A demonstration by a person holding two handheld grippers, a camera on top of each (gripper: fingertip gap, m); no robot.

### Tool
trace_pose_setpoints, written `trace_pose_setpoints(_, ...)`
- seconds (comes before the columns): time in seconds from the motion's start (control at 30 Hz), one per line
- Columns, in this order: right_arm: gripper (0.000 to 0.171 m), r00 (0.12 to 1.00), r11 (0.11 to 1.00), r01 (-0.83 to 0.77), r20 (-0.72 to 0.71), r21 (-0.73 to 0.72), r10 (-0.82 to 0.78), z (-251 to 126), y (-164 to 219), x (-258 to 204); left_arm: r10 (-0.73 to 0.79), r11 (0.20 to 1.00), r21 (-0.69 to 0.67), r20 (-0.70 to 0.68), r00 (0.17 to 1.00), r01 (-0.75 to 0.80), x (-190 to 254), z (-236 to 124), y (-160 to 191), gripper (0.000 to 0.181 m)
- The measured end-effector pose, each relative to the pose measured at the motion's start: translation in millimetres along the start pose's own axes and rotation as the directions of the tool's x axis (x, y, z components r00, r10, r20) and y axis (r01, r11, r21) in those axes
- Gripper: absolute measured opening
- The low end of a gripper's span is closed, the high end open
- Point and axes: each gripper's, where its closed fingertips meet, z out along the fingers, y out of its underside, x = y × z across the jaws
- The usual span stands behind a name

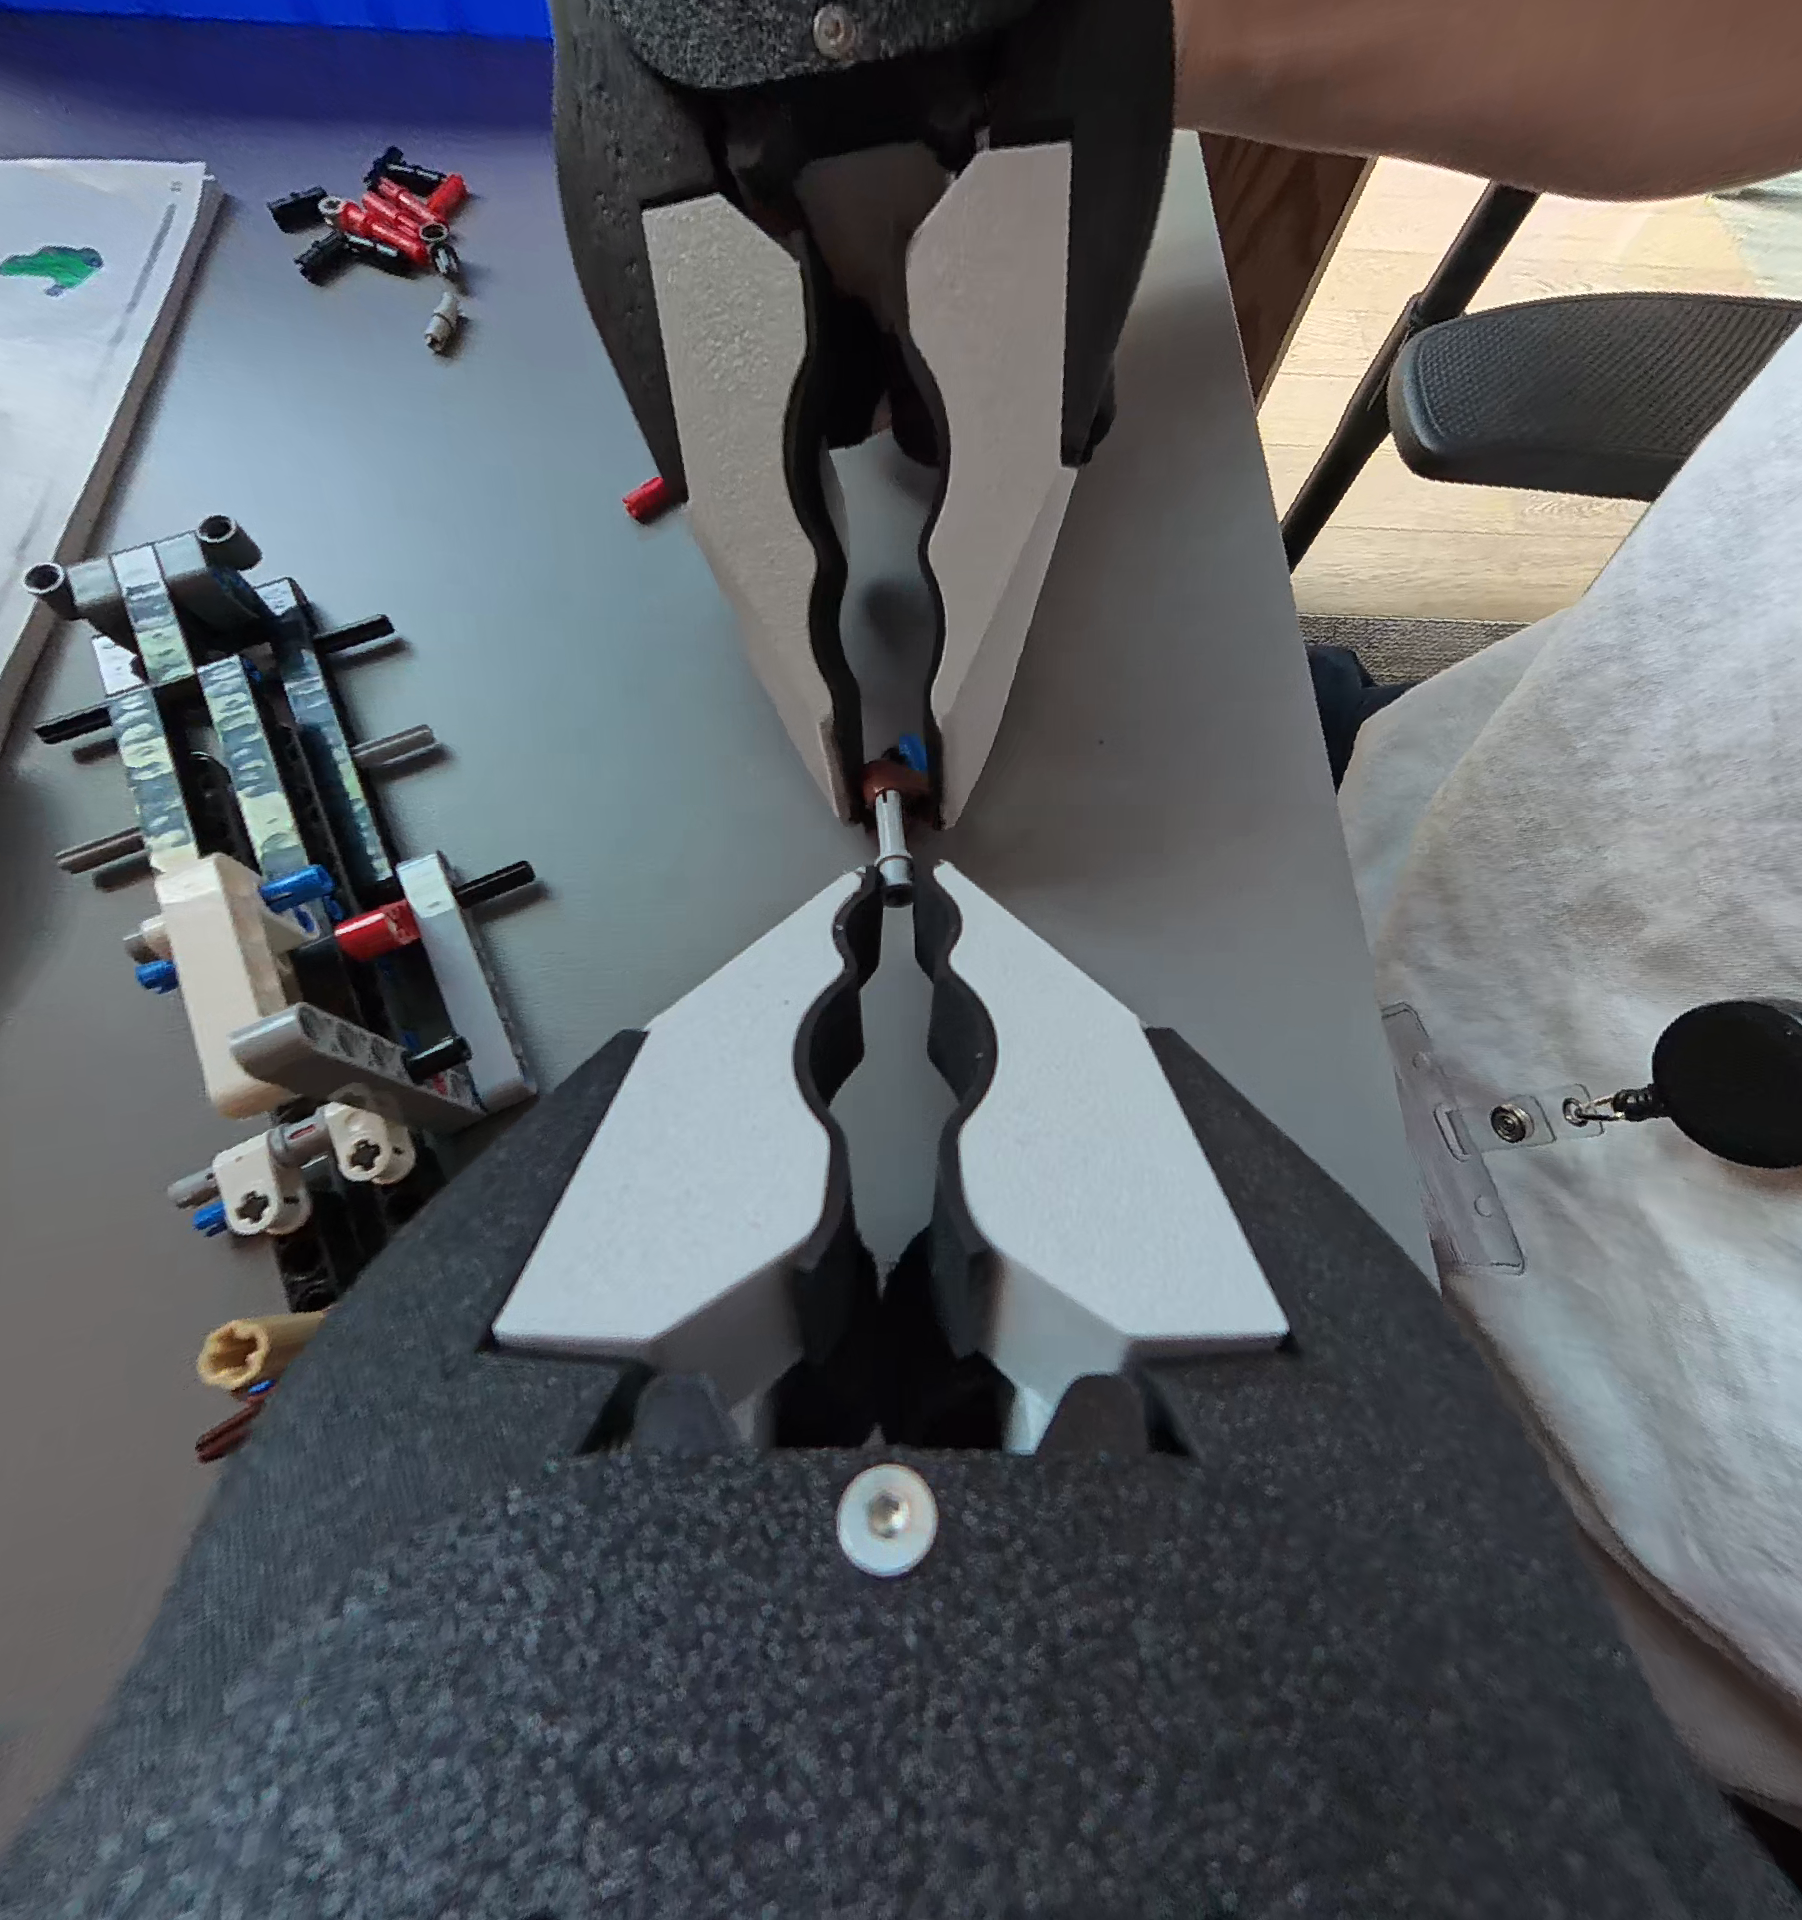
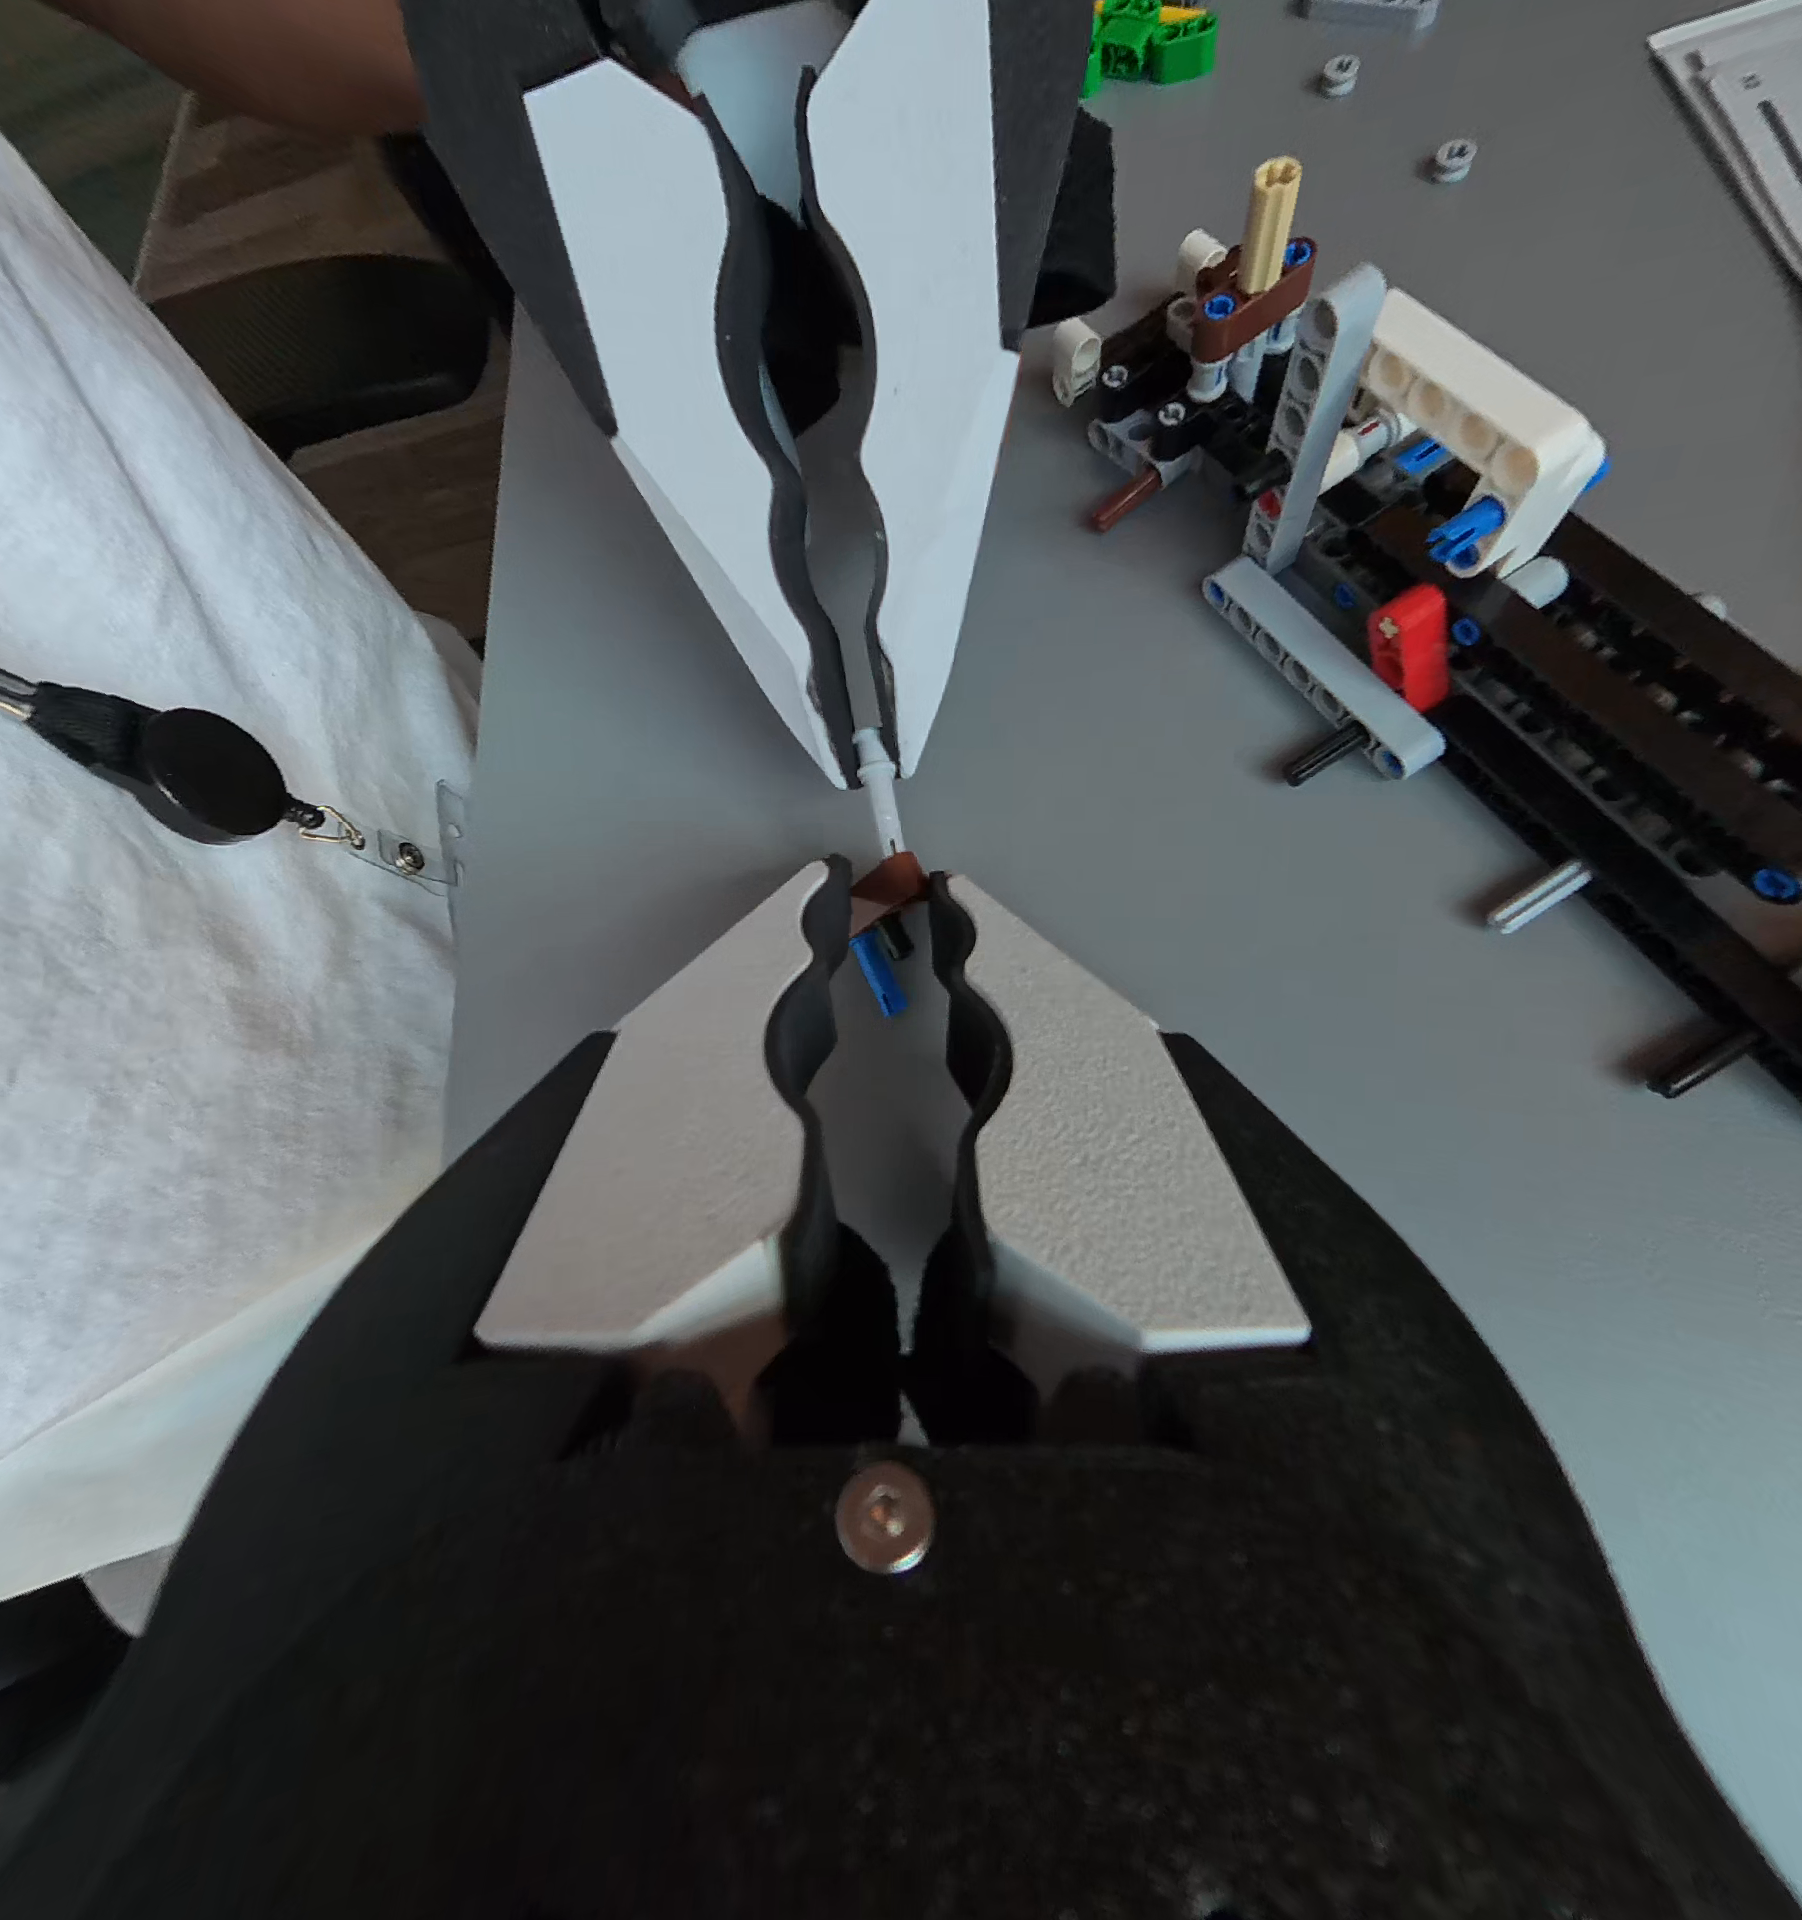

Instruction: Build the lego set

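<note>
On the left side of the left wrist view, the half-built lego model lies flat on the grey table, well apart from the grippers, and a small pile of red and black pins sits far off behind it. In the middle, above the table near its edge, the two grippers meet tip to tip. The left gripper is squeezed together on one end of a small grey pin. The right gripper is squeezed on a little brown piece that already has a blue pin in it. The grey pin's free end touches the brown piece, so the step in hand seems to be pushing the pin into a hole in that piece. Next, both grippers likely need to stay lined up straight and press gently toward each other. If the pin tips, it may jam or slip. On the right, a person in a white shirt sits close by.
</note>
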Motion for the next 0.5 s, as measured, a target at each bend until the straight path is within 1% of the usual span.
trace_pose_setpoints(0.23,0.013,0.990,0.999,0.044,-0.134,0.015,-0.041,-1.2,-0.1,5.1,-0.026,0.999,-0.025,0.042,0.999,0.027,-2.9,3.6,2.5,0.004)
trace_pose_setpoints(0.5,0.013,0.943,0.994,0.109,-0.316,0.007,-0.101,-2.7,-0.2,11.1,-0.170,0.985,-0.011,0.087,0.982,0.172,-5.3,5.2,2.0,0.004)
